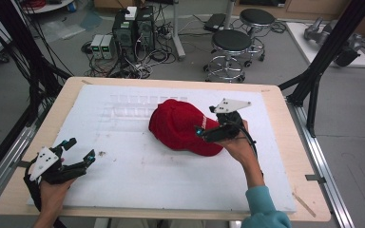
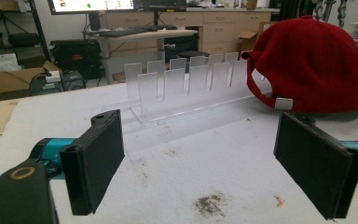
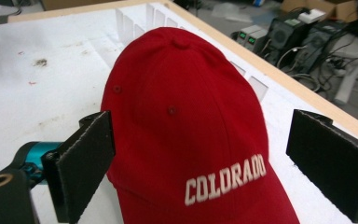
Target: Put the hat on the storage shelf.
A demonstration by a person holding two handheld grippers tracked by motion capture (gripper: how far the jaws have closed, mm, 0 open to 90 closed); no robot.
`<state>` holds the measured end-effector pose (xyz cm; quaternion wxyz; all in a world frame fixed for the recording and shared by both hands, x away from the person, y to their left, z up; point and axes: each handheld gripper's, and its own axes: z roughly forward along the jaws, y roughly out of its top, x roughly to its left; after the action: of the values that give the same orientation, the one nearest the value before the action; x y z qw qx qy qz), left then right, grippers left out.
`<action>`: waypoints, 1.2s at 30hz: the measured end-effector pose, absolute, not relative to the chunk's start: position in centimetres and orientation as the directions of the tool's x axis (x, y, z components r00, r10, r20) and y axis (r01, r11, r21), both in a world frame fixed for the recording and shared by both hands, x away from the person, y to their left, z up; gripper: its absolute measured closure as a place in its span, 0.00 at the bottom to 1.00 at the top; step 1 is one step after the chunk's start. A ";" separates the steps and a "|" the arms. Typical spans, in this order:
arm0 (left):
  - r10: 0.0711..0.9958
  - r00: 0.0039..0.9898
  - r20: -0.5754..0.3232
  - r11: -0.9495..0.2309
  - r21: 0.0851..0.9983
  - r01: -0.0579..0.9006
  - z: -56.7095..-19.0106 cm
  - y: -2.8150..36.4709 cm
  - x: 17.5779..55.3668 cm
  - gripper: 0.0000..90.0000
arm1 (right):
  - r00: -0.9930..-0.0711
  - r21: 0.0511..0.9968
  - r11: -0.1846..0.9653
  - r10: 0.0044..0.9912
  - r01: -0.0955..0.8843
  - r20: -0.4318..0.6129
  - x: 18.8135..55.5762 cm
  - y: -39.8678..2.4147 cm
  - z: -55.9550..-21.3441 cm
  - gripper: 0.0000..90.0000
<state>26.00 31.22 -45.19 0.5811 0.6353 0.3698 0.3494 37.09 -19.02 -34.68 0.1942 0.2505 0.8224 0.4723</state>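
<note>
The red Colorado cap [image 1: 183,126] lies crown-up just in front of the clear slotted rack [image 2: 186,79], where the right gripper [image 1: 208,124] hovers wide open over its front, seemingly lining up a grasp, while the left gripper [image 1: 78,151], equally open and empty, waits well clear of the cap.

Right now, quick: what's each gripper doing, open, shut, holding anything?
Left gripper: open, holding nothing, over the white mat.
Right gripper: open, jaws either side of the red cap, not clamped.
</note>
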 end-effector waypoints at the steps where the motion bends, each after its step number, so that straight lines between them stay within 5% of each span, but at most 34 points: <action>1: 0.876 0.482 0.014 -0.051 0.997 0.064 -45.2 31.2 26.0 0.18 | -0.799 0.874 0.428 0.596 0.229 -0.083 37.1 -19.0 -34.7 0.08; 13: 0.875 0.483 0.013 -0.050 0.997 0.064 -45.2 31.2 26.0 0.18 | -0.840 0.814 0.520 0.536 0.258 -0.076 40.3 -16.2 -34.7 0.08; 14: 0.876 0.483 0.013 -0.050 0.997 0.065 -45.2 31.2 26.0 0.18 | -0.844 0.805 0.529 0.531 0.268 -0.068 40.7 -16.0 -34.9 0.19; 23: 0.876 0.482 0.006 -0.043 0.997 0.066 -45.2 31.2 26.0 0.18 | -0.840 0.772 0.560 0.539 0.302 -0.061 42.1 -15.6 -35.5 0.26; 36: 0.878 0.478 0.005 -0.043 0.997 0.069 -45.2 31.3 26.0 0.18 | -0.840 0.707 0.642 0.527 0.295 -0.129 42.4 -14.9 -36.3 0.63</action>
<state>26.04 31.26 -45.19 0.5819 0.6329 0.3741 0.3477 42.40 -14.86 -36.29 0.1637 0.2303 0.8913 0.3545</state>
